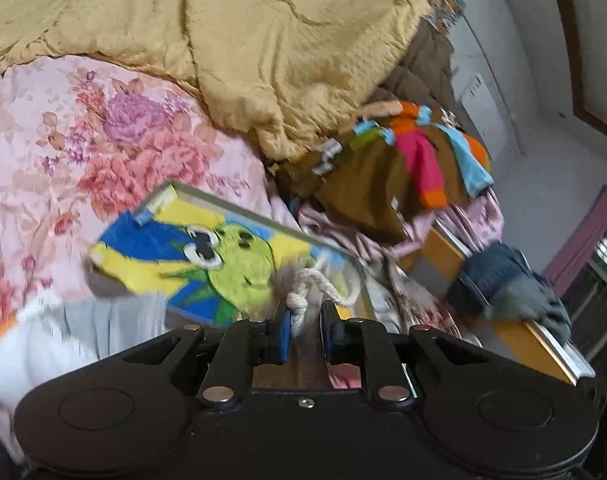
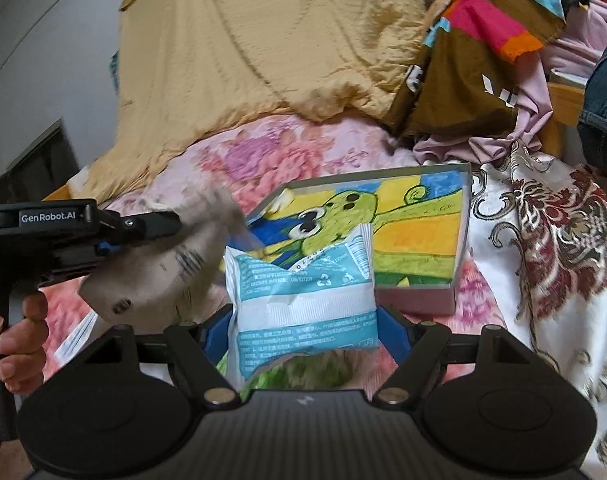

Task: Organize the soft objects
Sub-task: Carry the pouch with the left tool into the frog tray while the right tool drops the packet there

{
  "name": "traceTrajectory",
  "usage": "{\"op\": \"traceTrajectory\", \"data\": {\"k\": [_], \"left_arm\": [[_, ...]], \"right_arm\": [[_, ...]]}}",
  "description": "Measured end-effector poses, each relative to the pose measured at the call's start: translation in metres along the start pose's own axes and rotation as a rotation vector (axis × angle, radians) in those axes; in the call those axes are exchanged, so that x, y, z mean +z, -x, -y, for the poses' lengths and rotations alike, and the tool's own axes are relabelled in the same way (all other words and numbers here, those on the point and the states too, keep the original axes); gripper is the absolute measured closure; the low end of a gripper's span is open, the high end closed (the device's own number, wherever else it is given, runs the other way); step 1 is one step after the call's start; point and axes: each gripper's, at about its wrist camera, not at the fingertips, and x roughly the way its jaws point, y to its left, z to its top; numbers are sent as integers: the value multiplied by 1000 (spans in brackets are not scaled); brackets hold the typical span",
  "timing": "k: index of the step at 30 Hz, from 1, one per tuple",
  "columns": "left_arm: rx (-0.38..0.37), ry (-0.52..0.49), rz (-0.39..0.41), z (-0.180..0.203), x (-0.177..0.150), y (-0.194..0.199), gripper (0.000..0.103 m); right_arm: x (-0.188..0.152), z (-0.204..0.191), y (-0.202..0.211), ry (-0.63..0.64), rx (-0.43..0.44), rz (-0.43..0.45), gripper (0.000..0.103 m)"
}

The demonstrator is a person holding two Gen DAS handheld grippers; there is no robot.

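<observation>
My right gripper (image 2: 305, 322) is shut on a white and light-blue soft tissue pack (image 2: 303, 280), one blue pad against each of its sides. It holds the pack above the bed, in front of a box with a green cartoon creature on its lid (image 2: 403, 236). My left gripper (image 1: 307, 316) is shut on a beige-grey cloth pouch, gripping its gathered neck with the knotted white drawstring (image 1: 307, 292). In the right wrist view the left gripper (image 2: 163, 226) comes in from the left. The blurred pouch (image 2: 155, 276) hangs from it, just left of the tissue pack.
The box (image 1: 207, 248) rests on a pink floral bedsheet (image 1: 63, 152). A tan quilt (image 1: 243, 40) is heaped behind it, with a brown multicoloured garment (image 1: 403, 168) to its right. Jeans (image 1: 503, 280) hang over the wooden bed frame. A white and maroon patterned cloth (image 2: 543, 240) covers the right side.
</observation>
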Motion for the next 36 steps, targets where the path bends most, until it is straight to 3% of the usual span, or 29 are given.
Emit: {"op": "traceTrajectory", "data": {"k": [5,11,17,20,23,26,29,36], "left_arm": [[-2,67,21,-28,18,-33,90],[-9,123,-92,-58,-2,-57,91],[-34,165,-197,-73,-14,-68,76],[-37,173,-241,-79,-15,-68,62],[-55,183,-274,-83,-13,-67,60],[-56,142,-285,-81,-13,-67,63],[-58,125,-281,-79,-12,-66,83],[-56,131,-228,-76,-10,-68,89]], "right_arm": [[16,3,-40,-33,-13,-5,24],[18,1,-66,-2,-28,-20,24],[16,3,-77,29,-40,-42,24],[16,5,-79,35,-38,-38,24],[16,5,-81,38,-37,-41,24],[17,4,-83,49,-38,-45,24],[18,0,-85,68,-40,-44,24],[18,-4,-91,103,-55,-33,25]]}}
